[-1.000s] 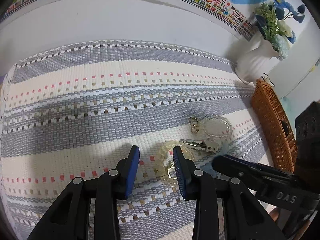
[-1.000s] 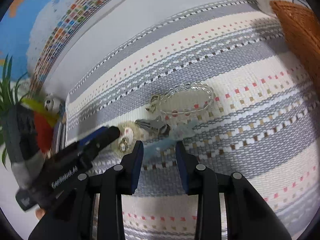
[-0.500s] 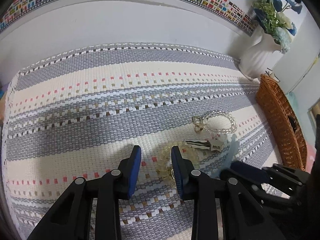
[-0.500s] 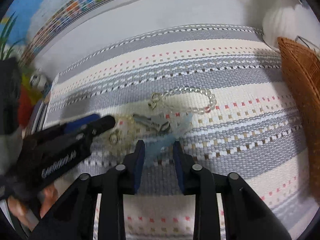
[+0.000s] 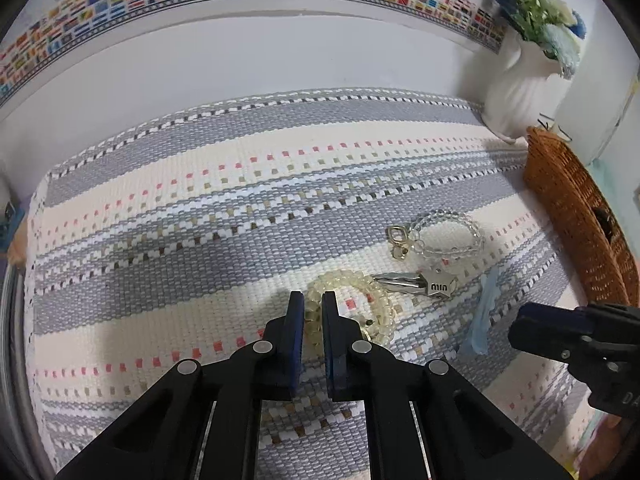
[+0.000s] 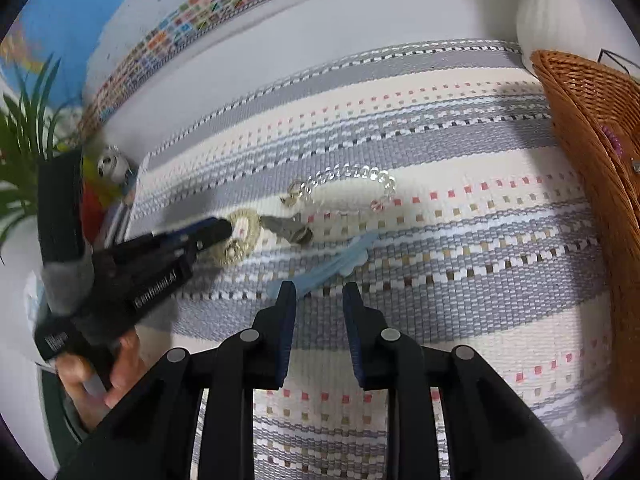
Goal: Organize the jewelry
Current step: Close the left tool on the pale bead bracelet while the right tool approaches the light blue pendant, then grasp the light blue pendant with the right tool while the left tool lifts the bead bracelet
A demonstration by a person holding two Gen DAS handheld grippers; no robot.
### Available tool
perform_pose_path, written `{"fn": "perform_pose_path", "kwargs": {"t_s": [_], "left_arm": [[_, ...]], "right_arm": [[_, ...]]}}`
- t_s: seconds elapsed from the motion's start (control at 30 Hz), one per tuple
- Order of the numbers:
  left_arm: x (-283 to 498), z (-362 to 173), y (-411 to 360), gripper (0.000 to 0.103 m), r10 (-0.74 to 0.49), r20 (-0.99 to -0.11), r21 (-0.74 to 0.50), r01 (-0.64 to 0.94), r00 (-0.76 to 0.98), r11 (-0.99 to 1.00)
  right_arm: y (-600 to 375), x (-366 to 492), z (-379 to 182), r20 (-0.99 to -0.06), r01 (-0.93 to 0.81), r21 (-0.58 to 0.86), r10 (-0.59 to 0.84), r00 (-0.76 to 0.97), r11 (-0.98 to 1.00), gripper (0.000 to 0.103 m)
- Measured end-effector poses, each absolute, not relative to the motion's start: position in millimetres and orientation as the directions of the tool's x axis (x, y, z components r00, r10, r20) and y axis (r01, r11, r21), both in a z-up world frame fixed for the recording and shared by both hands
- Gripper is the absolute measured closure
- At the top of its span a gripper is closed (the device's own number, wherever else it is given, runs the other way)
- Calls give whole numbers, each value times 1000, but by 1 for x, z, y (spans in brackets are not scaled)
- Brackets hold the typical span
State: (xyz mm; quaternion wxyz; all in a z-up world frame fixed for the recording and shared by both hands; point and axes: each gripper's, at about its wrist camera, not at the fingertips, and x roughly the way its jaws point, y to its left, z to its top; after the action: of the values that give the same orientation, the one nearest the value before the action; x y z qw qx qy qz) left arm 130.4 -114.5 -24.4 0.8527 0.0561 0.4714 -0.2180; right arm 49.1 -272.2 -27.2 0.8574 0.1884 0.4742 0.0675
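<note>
A pale yellow bead bracelet (image 5: 356,300) lies on the striped woven mat (image 5: 200,208). My left gripper (image 5: 313,304) is shut on its left side; it also shows in the right wrist view (image 6: 244,236). Next to it lie a silver hair clip (image 5: 420,283), a clear bead bracelet (image 5: 444,232) and a light blue translucent piece (image 5: 482,316). My right gripper (image 6: 319,294) is open and empty, its fingertips just short of the blue piece (image 6: 332,262). A wicker basket (image 6: 592,128) stands at the right, with some purple beads inside.
A white vase with flowers (image 5: 524,72) stands at the back right by the wall. A green plant (image 6: 28,152) and small colourful objects (image 6: 108,176) sit at the mat's left edge. A flag-patterned map border runs along the wall.
My left gripper has moved forward over the yellow bracelet and its jaws have closed on it. My right gripper has drawn back a little from the blue piece and stays open.
</note>
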Motion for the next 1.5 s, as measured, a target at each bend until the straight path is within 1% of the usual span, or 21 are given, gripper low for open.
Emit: {"fn": "perform_pose_path", "kwargs": {"t_s": [0.17, 0.23, 0.27, 0.37, 0.43, 0.5, 0.57, 0.63, 0.9, 0.93, 0.97, 1.0, 1.03, 1.07, 1.1, 1.2, 1.4, 1.5], "left_arm": [[133, -18, -91, 95, -354, -816, -179, 383, 456, 906], [134, -18, -84, 95, -355, -817, -191, 367, 454, 910], [135, -18, -81, 95, -358, -818, -201, 360, 450, 911], [136, -17, -72, 95, -361, -816, -222, 332, 451, 917], [137, -14, -64, 95, -362, -810, -234, 312, 461, 921], [138, -12, -58, 95, -367, -805, -249, 297, 466, 922], [139, -10, -52, 95, -372, -801, -261, 285, 469, 922], [140, -10, -51, 95, -378, -798, -271, 281, 469, 921], [140, -7, -50, 95, -376, -795, -274, 272, 476, 922], [139, -7, -50, 95, -377, -794, -275, 271, 477, 922], [139, -7, -50, 95, -378, -793, -277, 271, 478, 922], [139, -7, -50, 95, -379, -792, -277, 272, 478, 922], [138, -6, -49, 95, -381, -792, -277, 274, 478, 921], [138, -6, -49, 95, -382, -791, -277, 276, 478, 920], [137, -5, -50, 95, -382, -790, -276, 279, 480, 920], [135, -4, -51, 95, -388, -786, -276, 289, 481, 917], [129, -2, -57, 95, -407, -779, -282, 314, 476, 907], [127, -2, -61, 95, -422, -777, -288, 331, 467, 898]], "right_arm": [[-256, 60, -36, -796, 90, 417, 315, 516, 905, 74], [-252, 65, -40, -803, 124, 408, 292, 519, 904, 70], [-251, 67, -42, -810, 154, 408, 279, 515, 900, 66], [-248, 73, -43, -813, 210, 408, 248, 527, 889, 65], [-241, 77, -42, -820, 229, 391, 224, 527, 891, 62], [-236, 79, -40, -821, 239, 378, 204, 533, 894, 56], [-227, 84, -39, -825, 248, 353, 175, 537, 902, 52], [-220, 90, -39, -830, 254, 322, 143, 539, 912, 52], [-193, 101, -39, -835, 264, 146, -24, 549, 953, 52], [-190, 102, -39, -835, 264, 124, -43, 549, 957, 52], [-188, 102, -39, -834, 265, 109, -57, 549, 958, 57], [-186, 101, -40, -833, 267, 81, -82, 548, 960, 65], [-187, 99, -40, -831, 265, 72, -89, 549, 962, 69], [-188, 97, -40, -830, 262, 73, -87, 551, 962, 80], [-192, 95, -39, -832, 256, 99, -61, 552, 961, 84], [-208, 82, -38, -838, 233, 154, 2, 545, 960, 87], [-242, 53, -33, -827, 174, 230, 98, 553, 958, 87], [-252, 43, -26, -813, 139, 223, 106, 572, 965, 87]]}}
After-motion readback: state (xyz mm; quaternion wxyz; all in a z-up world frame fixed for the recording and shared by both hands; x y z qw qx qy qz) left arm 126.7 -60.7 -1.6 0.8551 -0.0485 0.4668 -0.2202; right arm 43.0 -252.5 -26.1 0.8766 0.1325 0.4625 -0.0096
